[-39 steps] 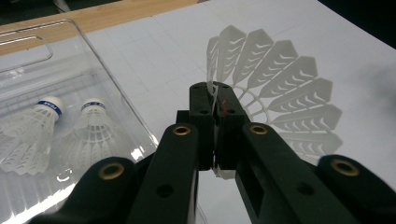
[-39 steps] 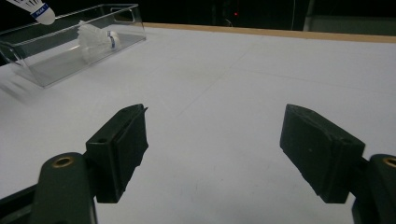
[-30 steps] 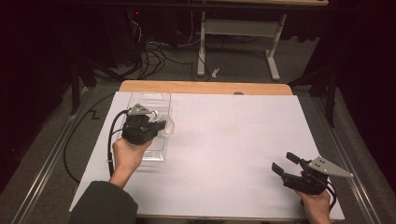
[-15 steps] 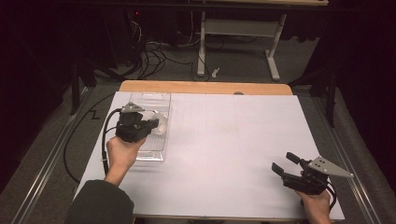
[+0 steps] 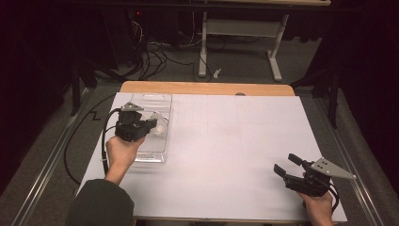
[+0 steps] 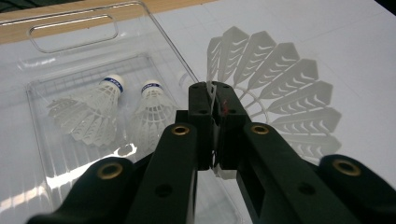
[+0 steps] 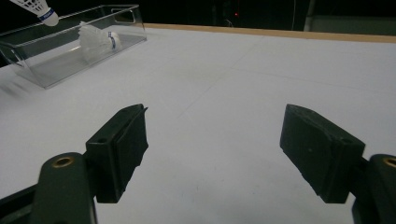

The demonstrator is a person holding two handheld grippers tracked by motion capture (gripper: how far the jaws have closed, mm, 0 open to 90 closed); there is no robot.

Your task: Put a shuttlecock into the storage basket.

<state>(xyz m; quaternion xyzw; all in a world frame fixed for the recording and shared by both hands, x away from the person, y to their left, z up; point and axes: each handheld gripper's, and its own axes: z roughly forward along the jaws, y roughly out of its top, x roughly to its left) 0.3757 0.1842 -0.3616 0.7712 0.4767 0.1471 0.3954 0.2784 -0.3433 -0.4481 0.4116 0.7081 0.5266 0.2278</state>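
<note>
L gripper (image 6: 215, 100) is clamped on the feather skirt of a shuttlecock (image 6: 275, 93), jaws pinched nearly together w/ just a thin bit of skirt between them. Gripping the edge of the skirt rather than the cork prob makes sense: skirt is thin & gives the flat pads something to bite. The held shuttlecock hangs over the near-right edge of the clear tray (image 6: 70, 35), at the left side of the white table (image 5: 244, 141). Two more shuttlecocks (image 6: 93, 112) lie side by side inside the tray, blue-banded cork ends pointing to its far end, so the tray looks like the collecting spot & the work in hand is likely moving shuttlecocks in or out; can't tell which way.

Pose: L hand (image 5: 121, 150) reaches fwd from the sleeve, gripper level-ish above the tray's near half, cable looping off to the left. R gripper (image 7: 212, 149) is parked low at the near-right corner of the table, well apart from the tray, jaws spread wide w/ nothing between, pointing across the table toward the tray
</note>
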